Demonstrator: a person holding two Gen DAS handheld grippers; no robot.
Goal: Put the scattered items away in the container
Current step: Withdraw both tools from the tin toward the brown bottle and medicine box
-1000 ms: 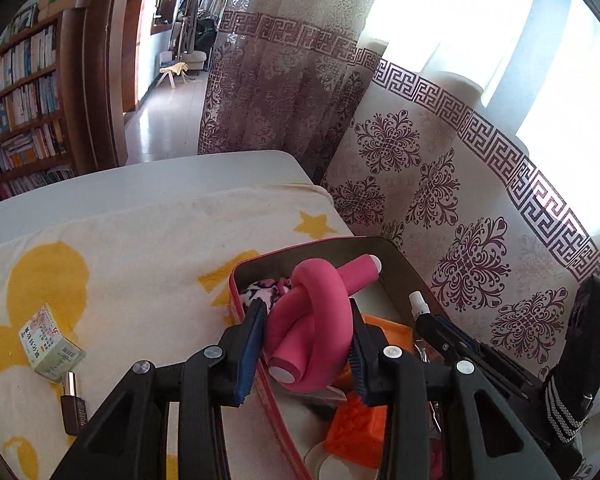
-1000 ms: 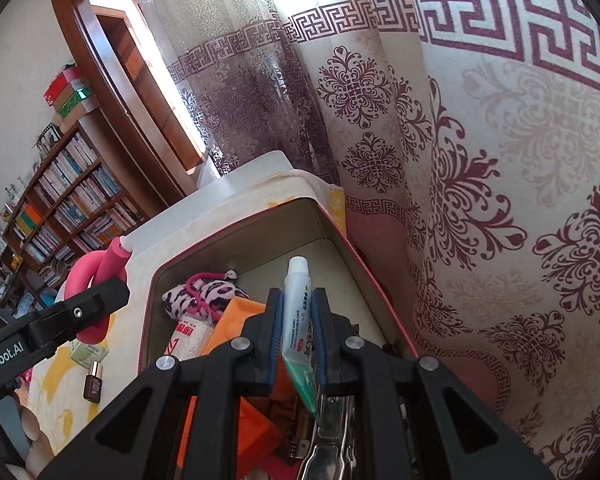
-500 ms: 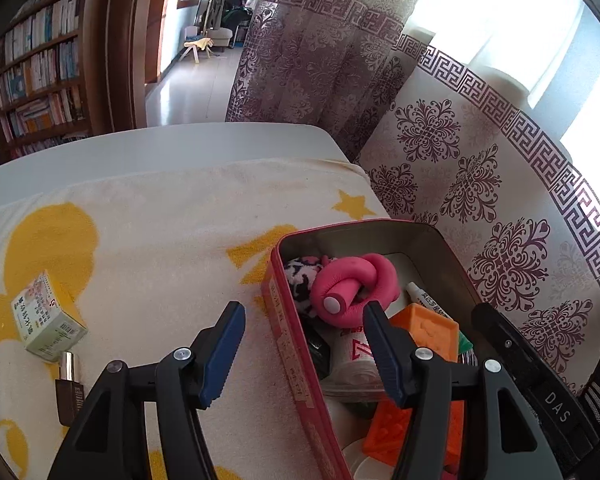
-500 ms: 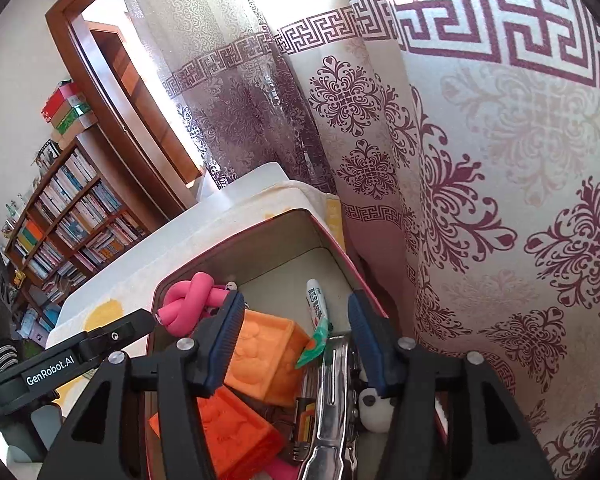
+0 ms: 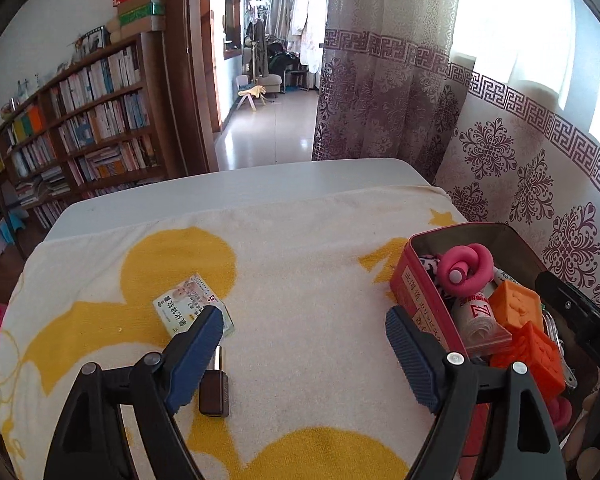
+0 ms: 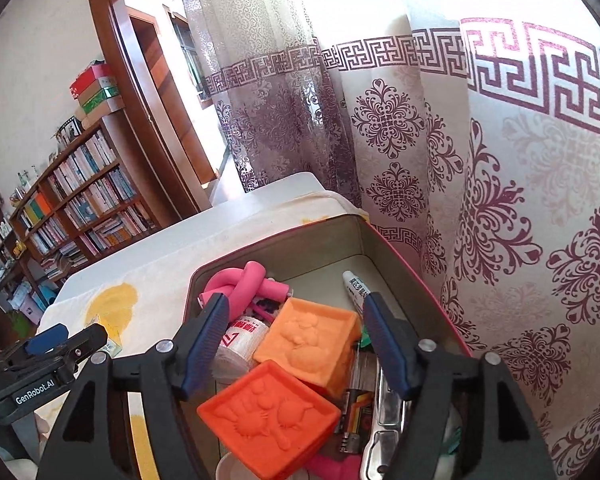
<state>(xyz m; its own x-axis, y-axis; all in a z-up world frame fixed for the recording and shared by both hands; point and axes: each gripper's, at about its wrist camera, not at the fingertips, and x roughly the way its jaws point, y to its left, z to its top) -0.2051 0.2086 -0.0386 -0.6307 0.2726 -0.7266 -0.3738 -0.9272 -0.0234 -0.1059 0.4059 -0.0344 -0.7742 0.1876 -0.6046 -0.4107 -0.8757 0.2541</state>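
Left view: small white-green carton [image 5: 193,305] lies flat on the yellow-patterned towel [image 5: 300,280], long axis running diagonally from near-right to far-left, printed face up. Just nearer the camera, a dark brown bottle [image 5: 215,387] with a silver cap lies on its side, long axis running away from the camera, cap end toward the carton. Left gripper [image 5: 306,350] jaws are opening, already wide, nothing between them but bare towel; the left pad overlaps the carton's near corner and the bottle's cap in the picture, contact cannot be told. Both items sit by the left jaw, well apart from the right one. To the right the red tin [image 5: 416,300] stands on the towel over the white surface [image 5: 236,188], its side wall just behind the right pad. Inside: knotted pink foam roller [image 5: 466,272] at the far end, open end facing the camera

Right view: right gripper [image 6: 292,338] jaws are opening, holding nothing, hovering over the tin's contents. Between the pads sits a pale orange embossed block [image 6: 308,340], a darker orange block [image 6: 268,412] nearer. White tube [image 6: 356,288] lies by the right pad, cap pointing to the far wall
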